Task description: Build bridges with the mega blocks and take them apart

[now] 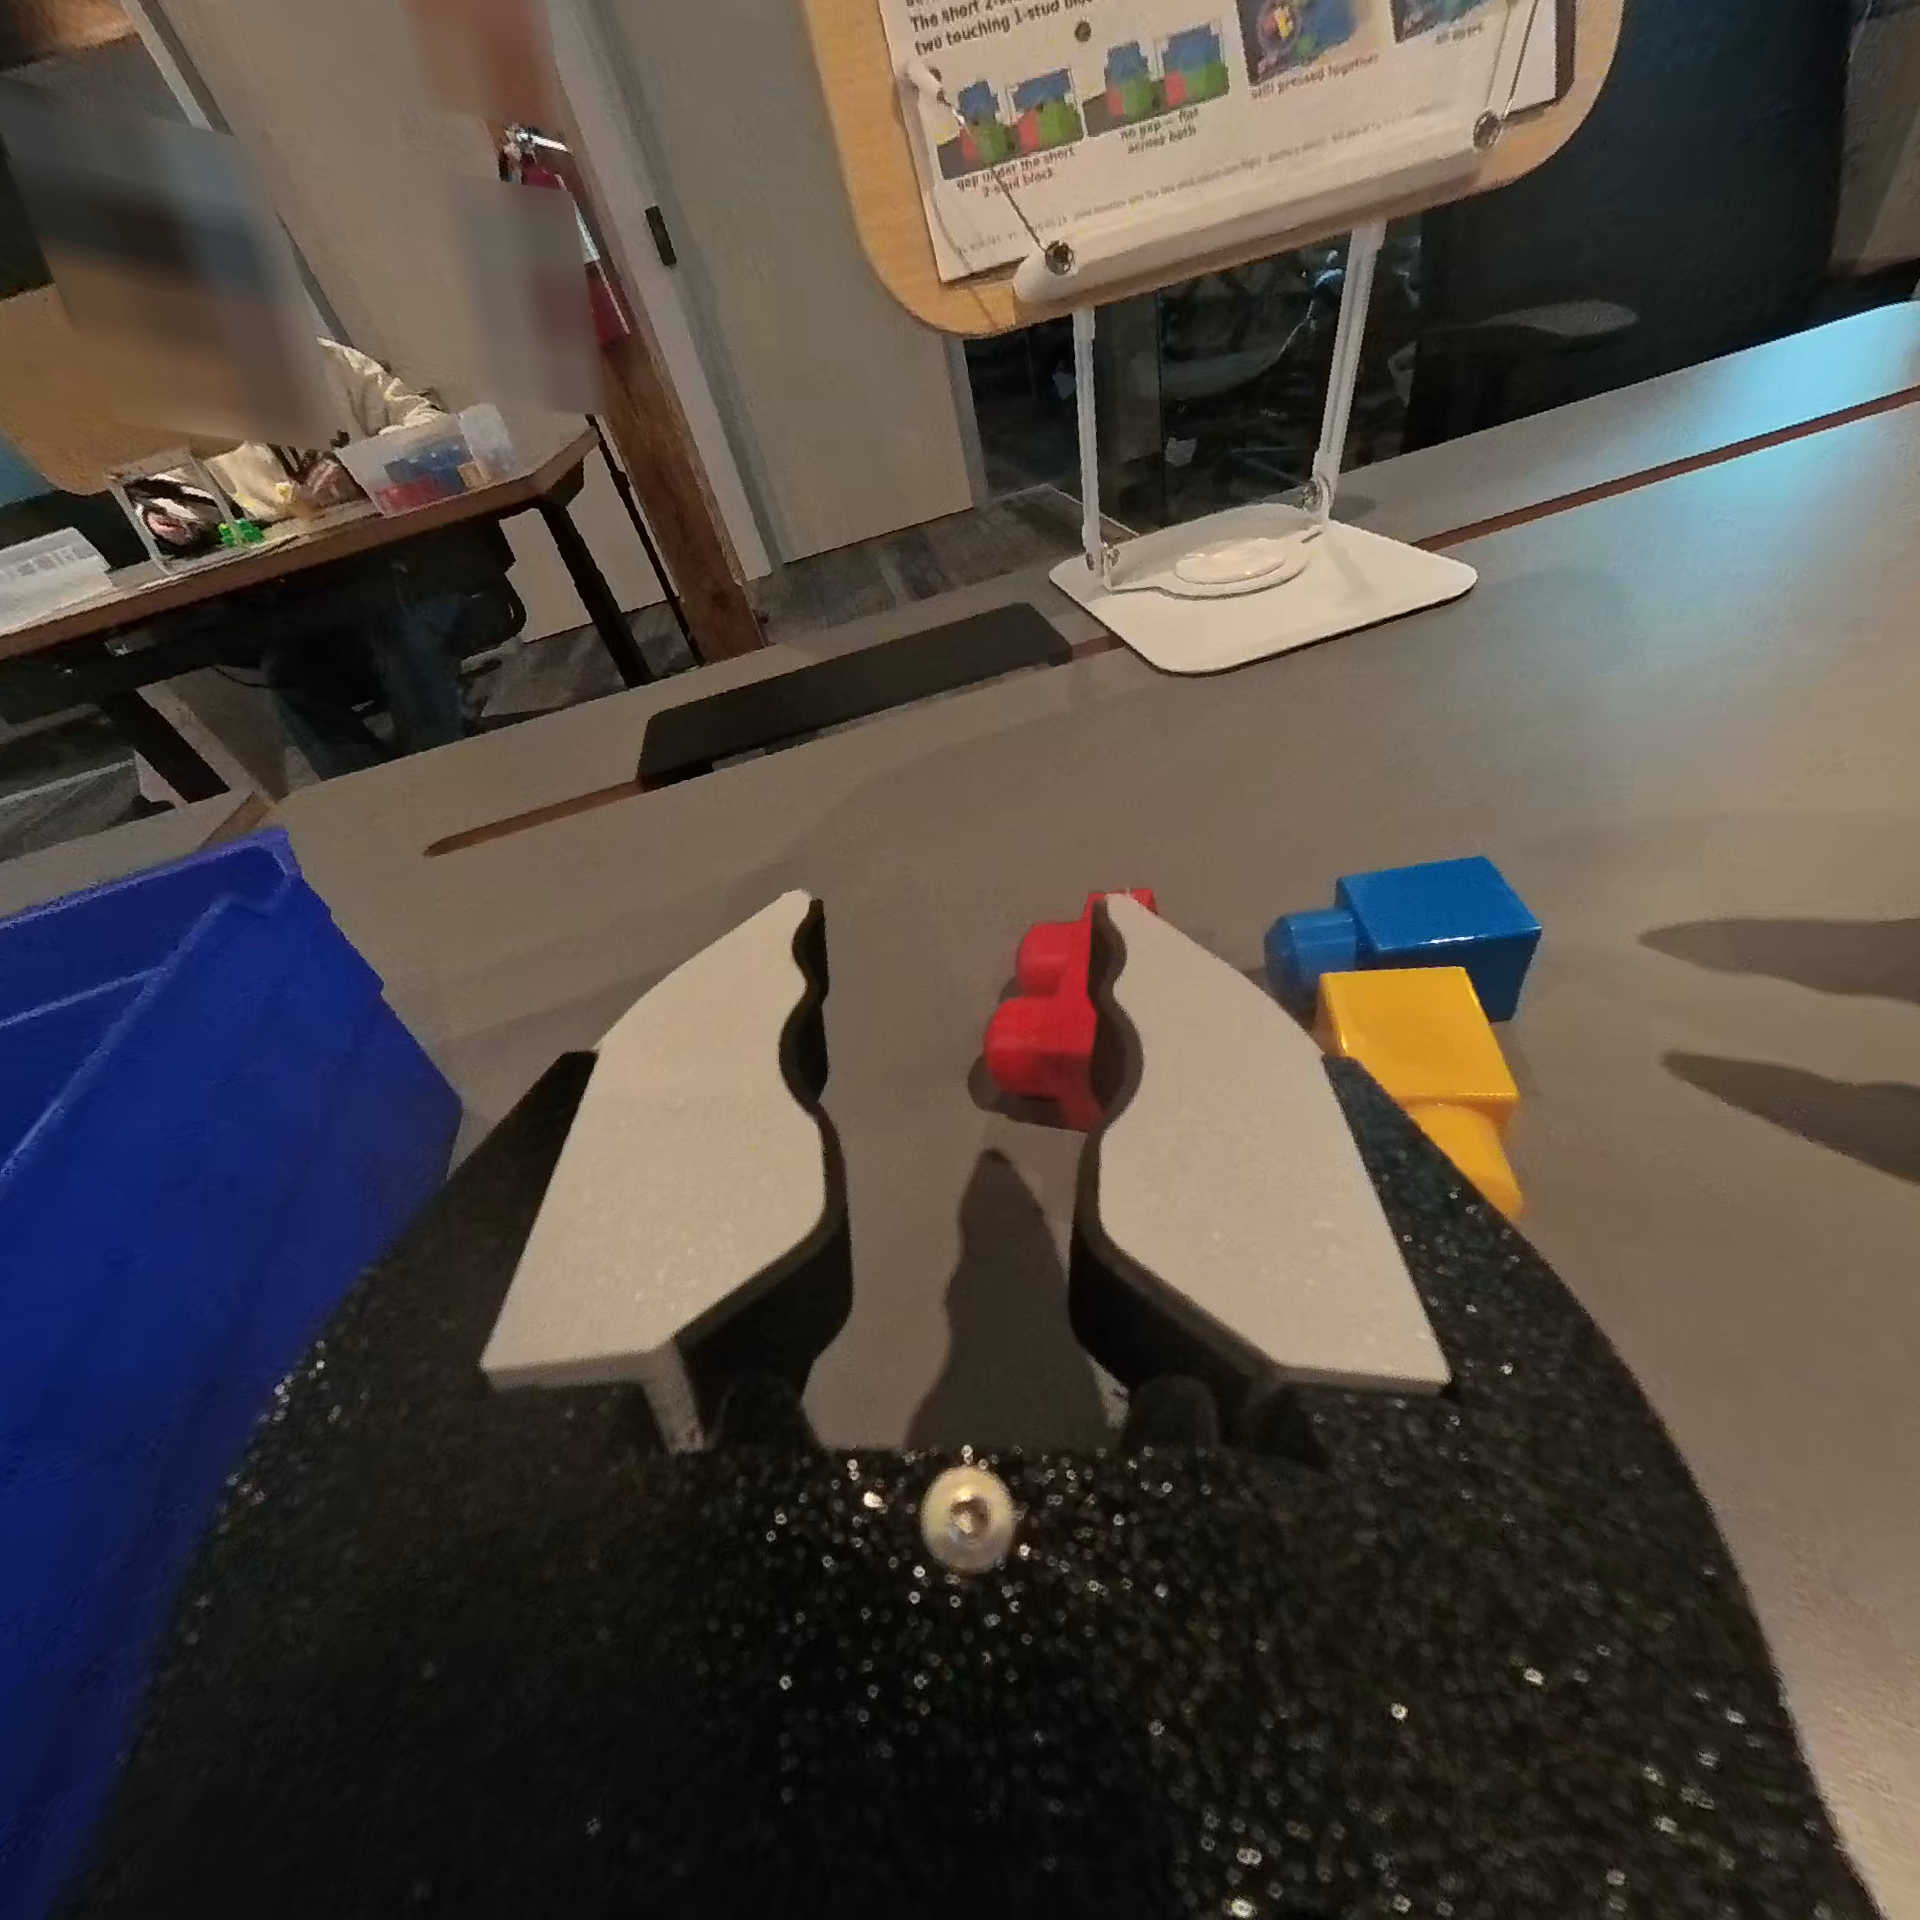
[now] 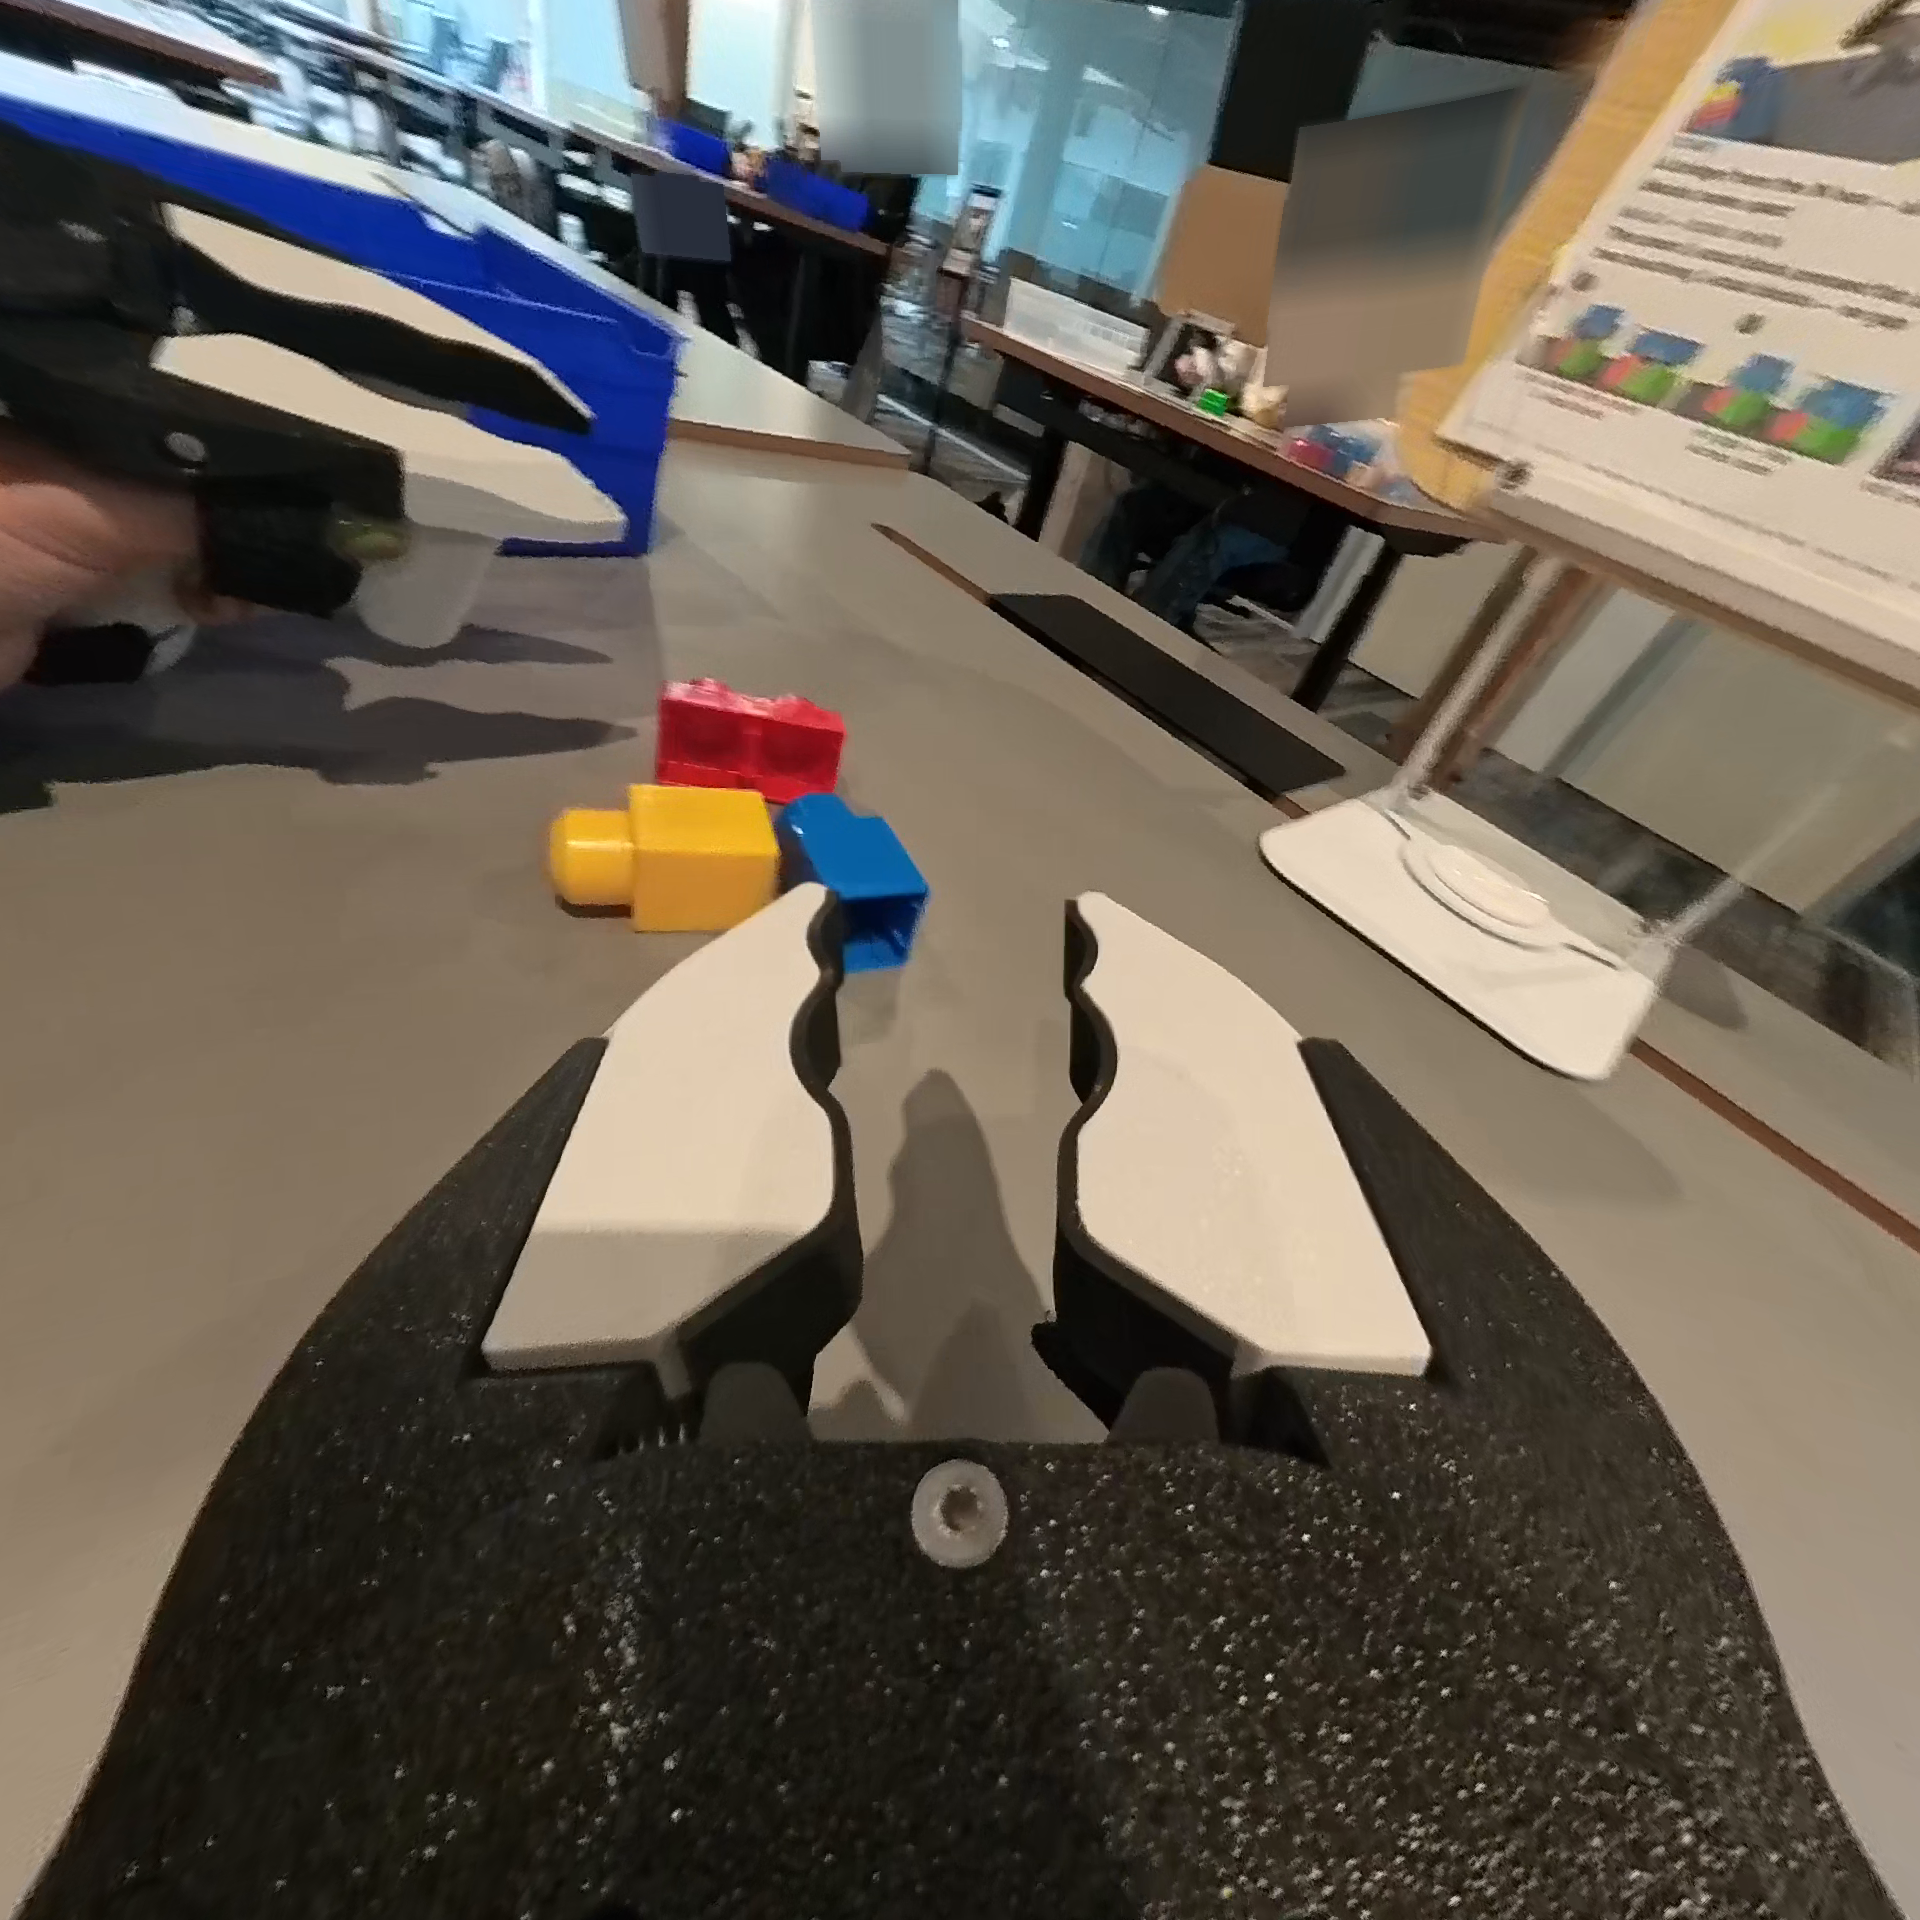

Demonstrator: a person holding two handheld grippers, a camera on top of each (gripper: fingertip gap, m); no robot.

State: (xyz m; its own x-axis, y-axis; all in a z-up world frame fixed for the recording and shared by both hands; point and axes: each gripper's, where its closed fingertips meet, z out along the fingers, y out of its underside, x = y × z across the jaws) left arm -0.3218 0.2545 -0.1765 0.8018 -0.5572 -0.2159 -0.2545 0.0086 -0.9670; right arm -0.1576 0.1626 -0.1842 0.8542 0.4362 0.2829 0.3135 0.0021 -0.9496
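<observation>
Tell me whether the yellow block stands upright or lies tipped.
Tipped: the yellow block lies on its side on the table, stud pointing sideways.

Dim, warm indoor light from overhead throws soft-edged shadows of the jaws onto the grey worktop (image 1: 1558, 727), small glare spots glint on the blue block (image 1: 1439, 930), wide-angle bending curves the edges, and the right wrist view is motion-blurred.

A finger (image 1: 1195, 1049) is hiding part of the red block (image 1: 1039, 1023); the frame edge is cropping the blue bin (image 1: 156, 1091); the poster (image 2: 1714, 343) is blurring.
</observation>
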